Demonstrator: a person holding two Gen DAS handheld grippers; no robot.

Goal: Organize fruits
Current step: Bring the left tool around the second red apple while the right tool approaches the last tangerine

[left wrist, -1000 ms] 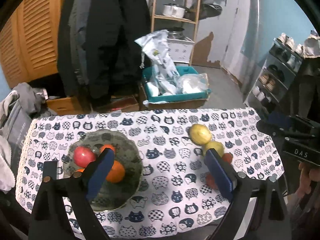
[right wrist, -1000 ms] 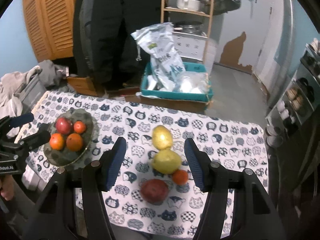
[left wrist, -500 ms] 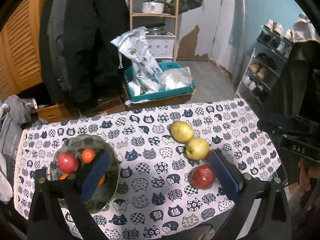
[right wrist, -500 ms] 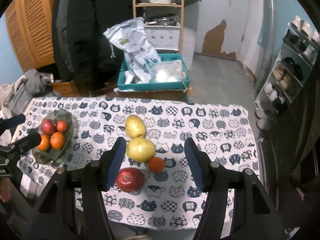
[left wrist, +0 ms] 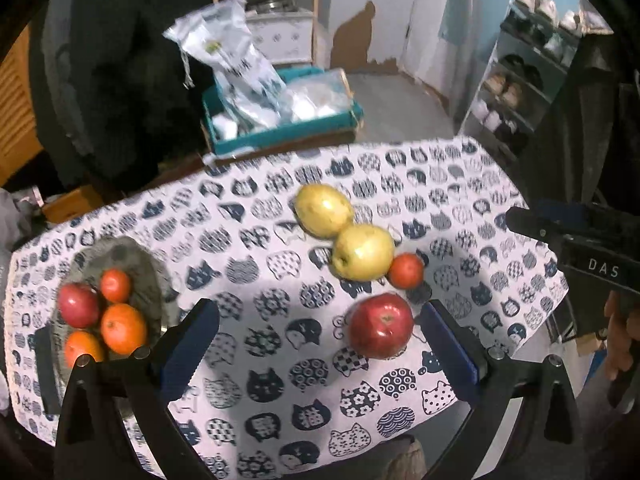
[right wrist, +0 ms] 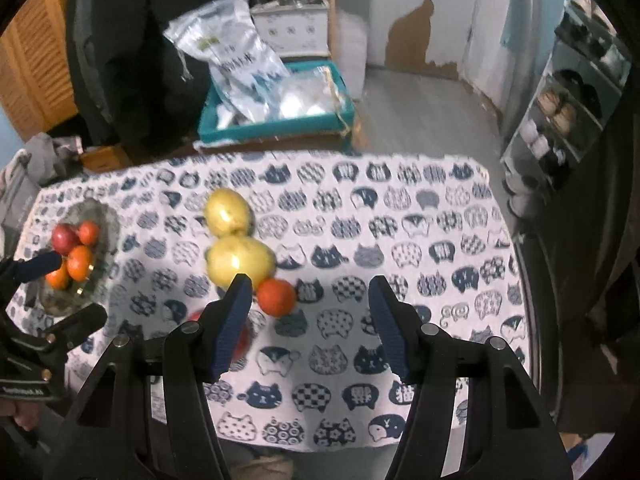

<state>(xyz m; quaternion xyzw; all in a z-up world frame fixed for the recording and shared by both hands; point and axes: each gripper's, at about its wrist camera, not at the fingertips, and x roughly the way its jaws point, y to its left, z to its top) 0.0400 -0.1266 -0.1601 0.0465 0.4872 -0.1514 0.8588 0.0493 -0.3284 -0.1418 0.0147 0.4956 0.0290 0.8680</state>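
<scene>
Far left: grey plate [left wrist: 132, 252], holding one red apple [left wrist: 78, 305] and three oranges [left wrist: 123, 328], on the cat-print cloth [left wrist: 260, 240]. This looks like the place where you gather the fruit.

Centre: left gripper [left wrist: 320, 344], fingers wide apart, holding nothing, touching nothing. The loose red apple [left wrist: 381, 326] lies between them, close to the right finger [left wrist: 448, 346].

Centre-right: two yellow fruits [left wrist: 324, 210] [left wrist: 363, 253] touching each other, and a small orange [left wrist: 406, 270] touching the nearer yellow one, all on the cloth and well apart from the plate.

Right: right gripper [right wrist: 310, 314], fingers spread wide, empty. The small orange sits just inside its left finger [right wrist: 232, 320]; that finger hides most of the loose apple.

Step in hand, as I judge it: picking up the loose apple with the left gripper. Centre the apple between the fingers before you close, grip across its widest part, and close gently so it doesn't roll toward the table edge or nudge the small orange.
</scene>
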